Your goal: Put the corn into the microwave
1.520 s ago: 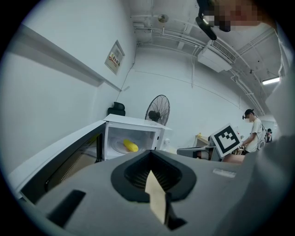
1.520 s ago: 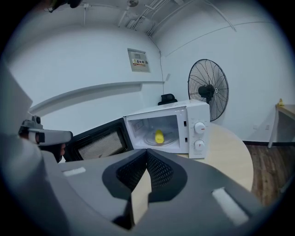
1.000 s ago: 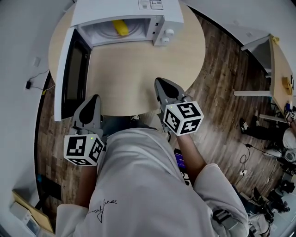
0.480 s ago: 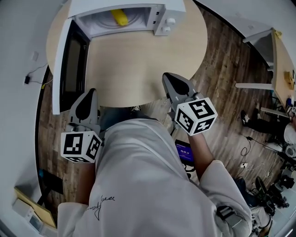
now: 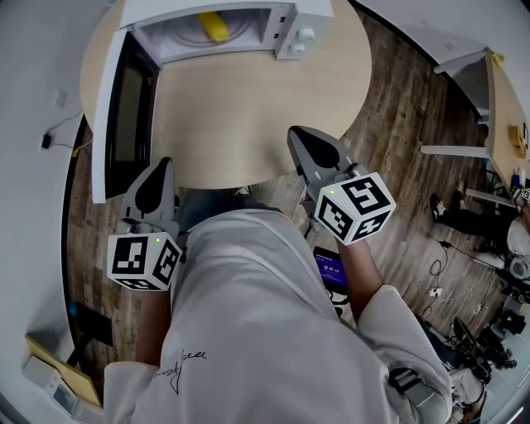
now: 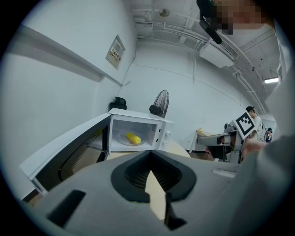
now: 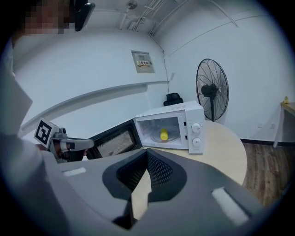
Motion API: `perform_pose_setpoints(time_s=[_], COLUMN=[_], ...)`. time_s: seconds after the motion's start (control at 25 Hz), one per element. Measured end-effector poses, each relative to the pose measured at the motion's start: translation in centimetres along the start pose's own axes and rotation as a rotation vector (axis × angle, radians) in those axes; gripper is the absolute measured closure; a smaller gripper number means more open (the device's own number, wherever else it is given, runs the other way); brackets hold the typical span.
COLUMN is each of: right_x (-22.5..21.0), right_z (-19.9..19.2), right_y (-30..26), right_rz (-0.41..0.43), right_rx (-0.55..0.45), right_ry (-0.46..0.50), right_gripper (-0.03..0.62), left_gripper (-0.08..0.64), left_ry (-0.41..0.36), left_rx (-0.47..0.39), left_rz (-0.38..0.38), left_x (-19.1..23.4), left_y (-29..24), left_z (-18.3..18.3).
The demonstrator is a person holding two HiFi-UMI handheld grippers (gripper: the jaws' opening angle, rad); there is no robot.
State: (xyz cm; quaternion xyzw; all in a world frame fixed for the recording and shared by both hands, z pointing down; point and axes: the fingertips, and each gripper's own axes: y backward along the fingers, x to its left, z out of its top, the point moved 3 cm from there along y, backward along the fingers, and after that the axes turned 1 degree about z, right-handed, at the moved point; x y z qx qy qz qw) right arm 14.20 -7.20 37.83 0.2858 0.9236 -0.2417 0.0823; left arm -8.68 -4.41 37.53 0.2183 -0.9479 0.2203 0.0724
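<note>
The yellow corn (image 5: 214, 26) lies on the turntable inside the white microwave (image 5: 308, 15) at the far side of the round table (image 5: 248, 108). The microwave door (image 5: 124, 116) hangs wide open to the left. The corn (image 6: 133, 138) also shows in the left gripper view, and through the oven opening as the corn (image 7: 164, 134) in the right gripper view. My left gripper (image 5: 157, 168) hovers shut and empty at the table's near left edge. My right gripper (image 5: 300, 137), also shut and empty, is over the near right edge. Both point toward the microwave, well short of it.
A standing fan (image 7: 212, 90) is behind the microwave. Another table (image 5: 505, 108) stands at the far right, with cables and equipment (image 5: 497, 331) on the wood floor. My torso (image 5: 265, 331) fills the lower head view. The open door reaches out over the table's left rim.
My right gripper has drifted slightly up and to the right. The left gripper has stayed where it was. The corn and the door have not moved.
</note>
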Motion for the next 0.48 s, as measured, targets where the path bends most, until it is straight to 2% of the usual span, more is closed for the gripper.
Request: perform_pose_setpoints(time_s=[0.48], right_x=[0.90], right_z=[-0.03], right_y=[-0.19], right_rz=[0.000], right_rx=[0.009], right_ry=[0.022], right_gripper=[0.581], left_gripper=[0.571], left_ry=[0.004], left_rx=[0.004], left_rz=[-0.003], left_x=[0.03], left_y=[0.24], left_z=[-0.43])
